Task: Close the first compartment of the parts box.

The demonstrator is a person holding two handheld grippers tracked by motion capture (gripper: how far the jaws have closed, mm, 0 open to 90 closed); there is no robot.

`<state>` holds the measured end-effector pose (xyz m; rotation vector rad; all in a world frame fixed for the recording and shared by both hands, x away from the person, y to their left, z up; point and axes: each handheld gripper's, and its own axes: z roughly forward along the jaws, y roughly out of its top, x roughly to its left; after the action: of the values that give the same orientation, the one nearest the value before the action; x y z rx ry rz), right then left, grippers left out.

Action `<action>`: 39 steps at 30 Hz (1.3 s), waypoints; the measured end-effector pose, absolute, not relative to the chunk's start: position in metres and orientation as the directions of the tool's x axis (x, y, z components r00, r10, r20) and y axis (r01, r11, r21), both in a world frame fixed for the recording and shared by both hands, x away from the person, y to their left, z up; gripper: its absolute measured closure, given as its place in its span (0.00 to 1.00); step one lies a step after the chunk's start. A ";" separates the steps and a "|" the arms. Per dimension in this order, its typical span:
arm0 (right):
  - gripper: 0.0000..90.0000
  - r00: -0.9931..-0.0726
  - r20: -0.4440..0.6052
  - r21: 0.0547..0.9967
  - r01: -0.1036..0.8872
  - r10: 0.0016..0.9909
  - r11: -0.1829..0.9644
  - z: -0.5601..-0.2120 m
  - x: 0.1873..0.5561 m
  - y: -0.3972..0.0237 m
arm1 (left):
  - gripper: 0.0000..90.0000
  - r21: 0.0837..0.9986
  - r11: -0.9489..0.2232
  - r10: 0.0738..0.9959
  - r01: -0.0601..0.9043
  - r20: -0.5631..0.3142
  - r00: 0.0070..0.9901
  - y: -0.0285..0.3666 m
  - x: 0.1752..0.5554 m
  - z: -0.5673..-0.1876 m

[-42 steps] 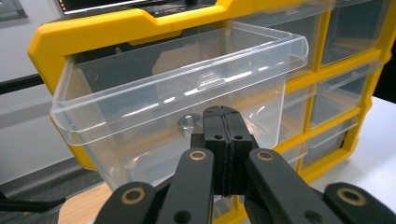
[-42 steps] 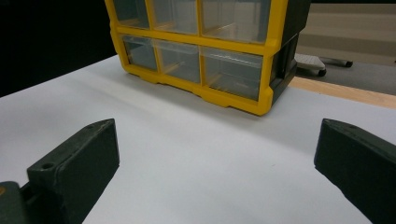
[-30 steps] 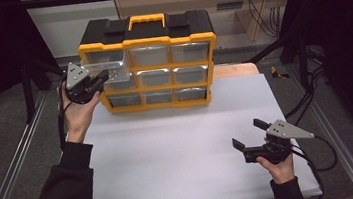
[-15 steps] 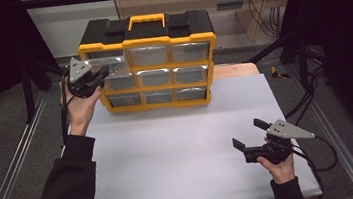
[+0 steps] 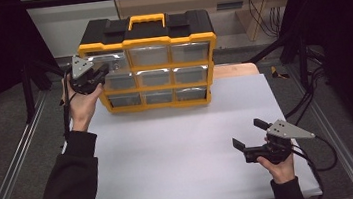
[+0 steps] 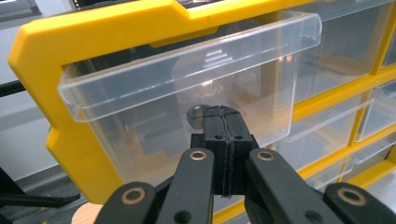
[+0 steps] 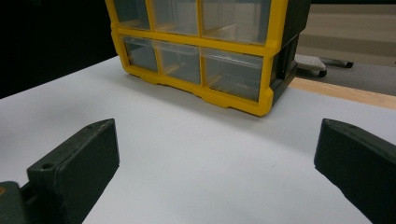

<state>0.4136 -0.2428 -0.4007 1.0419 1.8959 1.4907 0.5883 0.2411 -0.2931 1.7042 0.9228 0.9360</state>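
A yellow and black drawer organiser [image 5: 146, 32] stands at the back of the white table [image 5: 179, 144]. Its top-left clear drawer [image 5: 114, 61] is pulled out a little. My left gripper [image 5: 103, 70] is raised in front of that drawer. In the left gripper view the jaws [image 6: 222, 114] are pressed together just below the drawer's clear front lip [image 6: 187, 60], with a small grey metal ring-shaped piece [image 6: 195, 114] at their tips. My right gripper [image 5: 248, 133] rests low at the table's front right, open, with nothing between its fingers [image 7: 74, 158].
The organiser [image 7: 266, 56] holds three rows of clear drawers; those facing the right gripper look shut. A wooden strip [image 5: 234, 69] edges the table behind it. Metal rails [image 5: 15, 163] run along both sides, and cables [image 5: 317, 164] trail at the right.
My left gripper has edged slightly up and toward the top-left drawer. The right gripper has stayed where it was.
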 end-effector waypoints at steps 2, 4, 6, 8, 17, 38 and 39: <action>0.01 -0.578 0.065 0.962 0.254 0.813 0.104 -0.401 0.414 -0.243 | 1.00 0.950 -0.271 0.888 0.151 0.186 0.421 0.242 0.591 -0.294; 0.01 -0.579 0.064 0.962 0.254 0.813 0.105 -0.401 0.414 -0.243 | 1.00 0.951 -0.261 0.891 0.163 0.173 0.419 0.241 0.592 -0.294; 0.01 -0.580 0.064 0.961 0.255 0.812 0.106 -0.401 0.414 -0.243 | 1.00 0.952 -0.258 0.893 0.164 0.170 0.418 0.241 0.593 -0.295; 0.01 -0.579 0.062 0.960 0.257 0.813 0.110 -0.401 0.414 -0.242 | 1.00 0.951 -0.263 0.892 0.163 0.175 0.416 0.241 0.594 -0.295; 0.01 -0.580 0.063 0.961 0.254 0.812 0.107 -0.401 0.414 -0.243 | 1.00 0.951 -0.272 0.892 0.147 0.191 0.410 0.240 0.600 -0.295; 0.01 -0.578 0.066 0.962 0.252 0.813 0.101 -0.400 0.413 -0.243 | 0.94 0.955 -0.250 0.899 0.157 0.169 0.404 0.238 0.603 -0.297; 0.01 -0.577 0.068 0.962 0.254 0.814 0.099 -0.400 0.413 -0.244 | 0.92 0.957 -0.245 0.898 0.155 0.164 0.409 0.239 0.602 -0.296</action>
<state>0.4129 -0.2436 -0.3998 1.0412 1.8927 1.4969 0.6015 0.2385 -0.2964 1.6781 0.9328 0.9423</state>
